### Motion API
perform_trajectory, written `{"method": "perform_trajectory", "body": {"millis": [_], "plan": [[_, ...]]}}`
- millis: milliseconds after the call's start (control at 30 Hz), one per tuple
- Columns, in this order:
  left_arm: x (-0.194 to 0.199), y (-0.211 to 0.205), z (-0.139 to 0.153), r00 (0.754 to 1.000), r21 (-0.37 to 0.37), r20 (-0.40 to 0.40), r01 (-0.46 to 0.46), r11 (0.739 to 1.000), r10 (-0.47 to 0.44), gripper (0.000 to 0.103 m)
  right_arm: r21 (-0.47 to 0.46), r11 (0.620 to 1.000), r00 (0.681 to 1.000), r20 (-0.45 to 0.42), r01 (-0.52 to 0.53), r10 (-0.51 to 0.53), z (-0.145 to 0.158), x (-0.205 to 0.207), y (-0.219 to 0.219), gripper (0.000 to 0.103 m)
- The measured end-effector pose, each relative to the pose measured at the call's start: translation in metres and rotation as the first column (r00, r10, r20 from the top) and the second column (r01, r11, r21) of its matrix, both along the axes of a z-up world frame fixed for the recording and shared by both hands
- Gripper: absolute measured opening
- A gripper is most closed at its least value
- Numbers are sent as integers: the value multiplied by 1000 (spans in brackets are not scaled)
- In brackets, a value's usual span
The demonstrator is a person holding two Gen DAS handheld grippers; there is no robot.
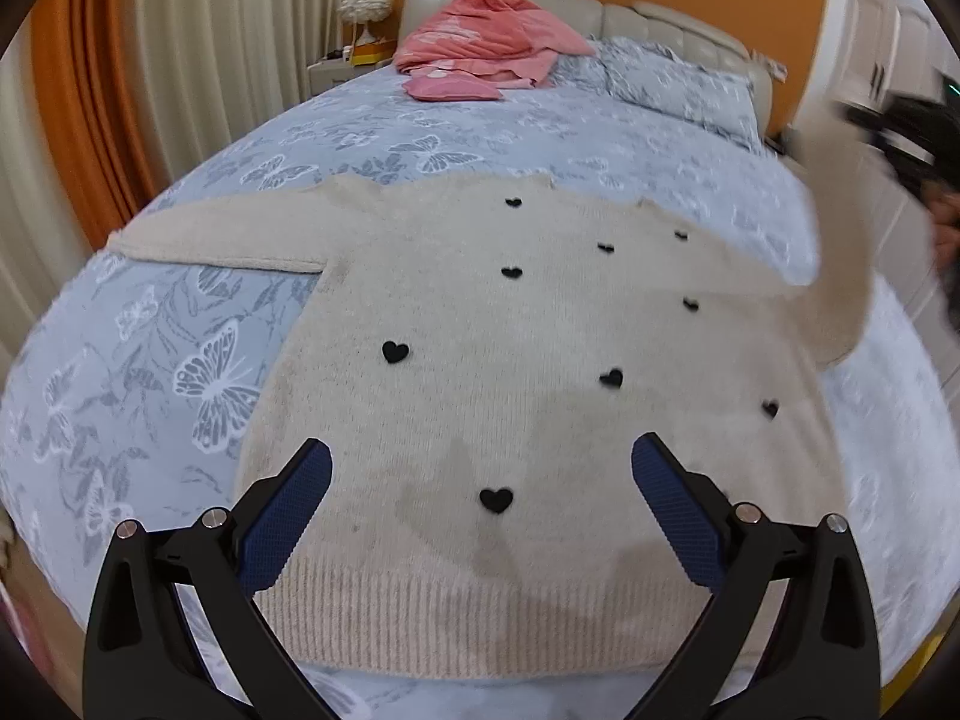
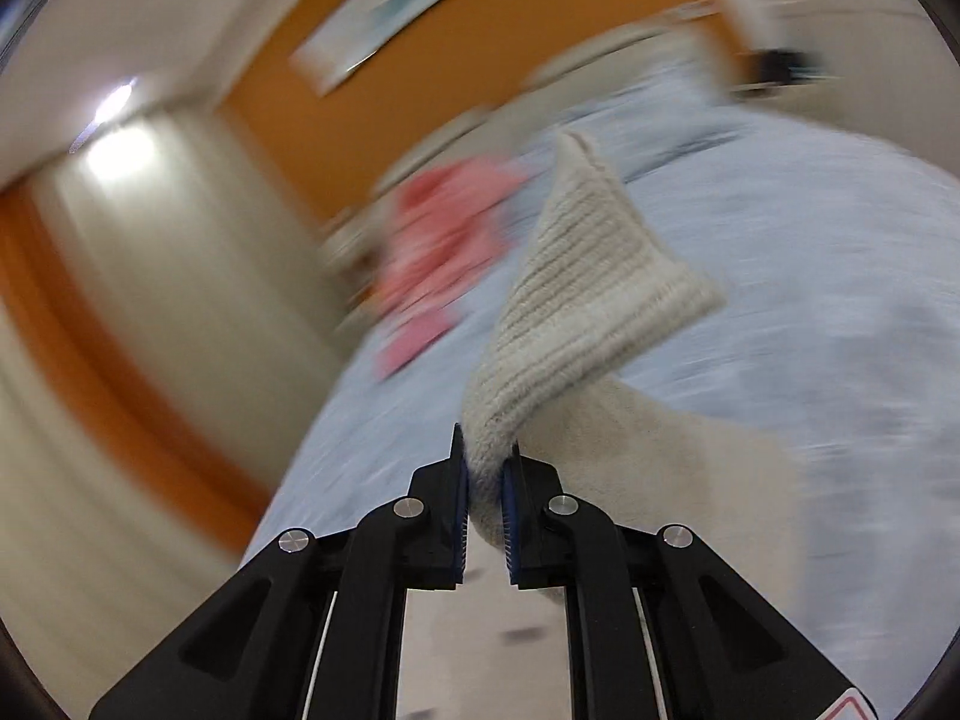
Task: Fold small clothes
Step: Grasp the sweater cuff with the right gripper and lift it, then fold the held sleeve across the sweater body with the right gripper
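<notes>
Hovering above the hem of a cream sweater [image 1: 480, 360] with black hearts, the left gripper [image 1: 480, 456] has its jaws spread wide and empty; the sweater lies flat on the butterfly-print bed [image 1: 150, 360]. From the right wrist, the right gripper [image 2: 487, 468] pinches the sweater's ribbed cuff [image 2: 576, 300], lifting that sleeve off the bed.

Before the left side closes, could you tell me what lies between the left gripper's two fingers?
In the left wrist view, only the sweater with one black heart lies between the open left gripper's fingers.
</notes>
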State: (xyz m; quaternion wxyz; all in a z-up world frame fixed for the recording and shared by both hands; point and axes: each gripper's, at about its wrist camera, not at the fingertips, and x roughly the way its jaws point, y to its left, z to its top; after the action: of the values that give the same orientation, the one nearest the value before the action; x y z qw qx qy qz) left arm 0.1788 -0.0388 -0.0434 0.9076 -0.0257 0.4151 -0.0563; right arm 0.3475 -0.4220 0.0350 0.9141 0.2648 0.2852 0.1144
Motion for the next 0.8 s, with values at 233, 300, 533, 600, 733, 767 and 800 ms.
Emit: {"method": "perform_trajectory", "body": {"millis": [233,300,533,600,733,767,800], "plan": [[40,20,-4,996,-137,-87,-14,990,2,98,-299,928,965,-202,-223,167,-87,48,185,40],[56,30,-7,995,-163,-101,-22,986,6,98,-292,937,971,-196,-191,137,-94,20,175,42],[153,46,-24,994,-301,-95,-87,950,61,98,-442,892,925,-291,95,-243,-145,-87,48,59],[186,42,-35,987,-332,-126,-132,934,95,98,-446,884,891,-334,138,-308,-159,-91,18,59],[249,25,-71,969,-346,-229,-173,922,96,66,-469,873,857,-385,137,-342,-187,-68,-4,59],[256,20,-76,964,-339,-251,-172,925,88,51,-448,883,855,-396,137,-334,-193,-61,-8,48],[265,14,-85,957,-331,-281,-166,929,71,28,-396,907,859,-404,145,-314,-197,-56,-15,12]]}}
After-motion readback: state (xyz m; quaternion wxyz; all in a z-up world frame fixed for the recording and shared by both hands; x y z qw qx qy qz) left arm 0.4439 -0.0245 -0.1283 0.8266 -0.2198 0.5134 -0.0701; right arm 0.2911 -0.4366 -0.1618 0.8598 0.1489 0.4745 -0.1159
